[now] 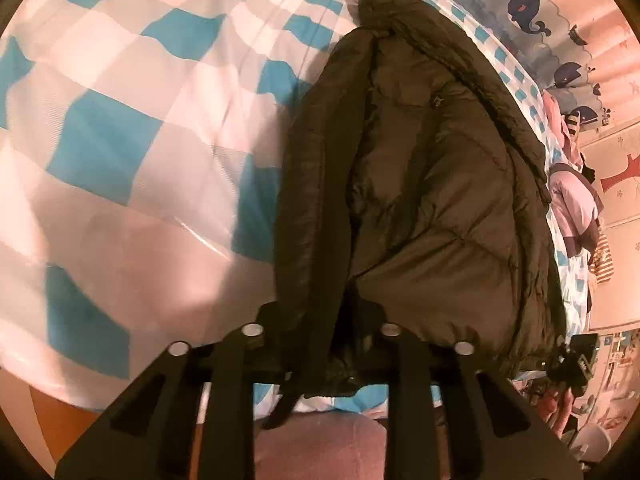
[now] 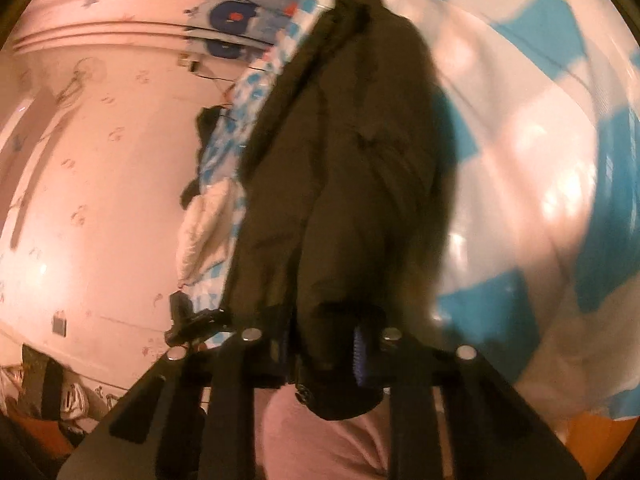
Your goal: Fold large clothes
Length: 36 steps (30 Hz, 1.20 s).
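A dark olive puffer jacket (image 1: 432, 184) lies stretched lengthwise on a blue-and-white checked bedspread (image 1: 120, 128). My left gripper (image 1: 320, 336) is shut on a bunched edge of the jacket at its near end. In the right wrist view the same jacket (image 2: 352, 168) runs away from me, and my right gripper (image 2: 328, 340) is shut on a thick fold of it, with the blue pad of one finger (image 2: 359, 356) showing. The held ends are lifted off the bed.
The checked bedspread (image 2: 540, 200) fills the bed. A whale-print curtain (image 1: 532, 12) and hanging clothes (image 1: 576, 200) stand beyond the far side. A white garment (image 2: 204, 232) lies at the bed's edge by a pink wall (image 2: 100, 160). The pink-clothed person (image 1: 320, 448) is below the grippers.
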Tool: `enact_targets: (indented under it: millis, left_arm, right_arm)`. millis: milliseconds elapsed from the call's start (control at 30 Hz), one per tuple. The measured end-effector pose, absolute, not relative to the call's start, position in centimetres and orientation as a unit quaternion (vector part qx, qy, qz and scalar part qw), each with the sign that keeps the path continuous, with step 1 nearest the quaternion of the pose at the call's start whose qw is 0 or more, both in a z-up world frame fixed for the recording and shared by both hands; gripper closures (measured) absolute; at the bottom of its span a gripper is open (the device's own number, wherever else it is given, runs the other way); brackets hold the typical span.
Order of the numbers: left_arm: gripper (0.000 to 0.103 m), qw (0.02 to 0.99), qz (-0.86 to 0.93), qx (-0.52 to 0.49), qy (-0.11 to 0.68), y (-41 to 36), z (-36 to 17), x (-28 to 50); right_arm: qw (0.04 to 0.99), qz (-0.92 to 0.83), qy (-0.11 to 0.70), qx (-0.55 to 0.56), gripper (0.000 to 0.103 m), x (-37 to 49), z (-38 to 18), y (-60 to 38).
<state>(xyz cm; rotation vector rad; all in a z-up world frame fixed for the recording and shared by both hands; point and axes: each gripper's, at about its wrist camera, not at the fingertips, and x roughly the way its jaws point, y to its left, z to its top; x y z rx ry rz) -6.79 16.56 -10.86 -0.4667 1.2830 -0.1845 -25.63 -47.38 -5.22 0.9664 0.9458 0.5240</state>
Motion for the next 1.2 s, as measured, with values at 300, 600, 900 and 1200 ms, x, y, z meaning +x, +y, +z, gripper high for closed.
enact_targets:
  millis: [300, 600, 900, 1200]
  left_arm:
    - [0.096, 0.787, -0.13, -0.228, 0.558, 15.9, -5.2, -9.6]
    - [0.097, 0.775, -0.202, -0.259, 0.54, 18.8, -0.7, -16.9]
    - [0.051, 0.809, -0.058, -0.119, 0.573, 21.9, -5.0, -20.6]
    - [0.017, 0.91, -0.001, -0.02, 0.415, 15.7, 0.4, -17.7]
  right_arm:
    - [0.761, 0.307, 0.35, 0.452, 0.087, -27.4, 1.3, -46.9]
    - [0.761, 0.338, 0.318, 0.453, 0.087, -35.4, 5.3, -47.7]
    - [0.767, 0.207, 0.453, 0.405, 0.04, -39.6, -1.6, -50.2]
    - [0.878, 0.093, 0.379, 0.276, 0.018, -34.8, 4.0, -47.9]
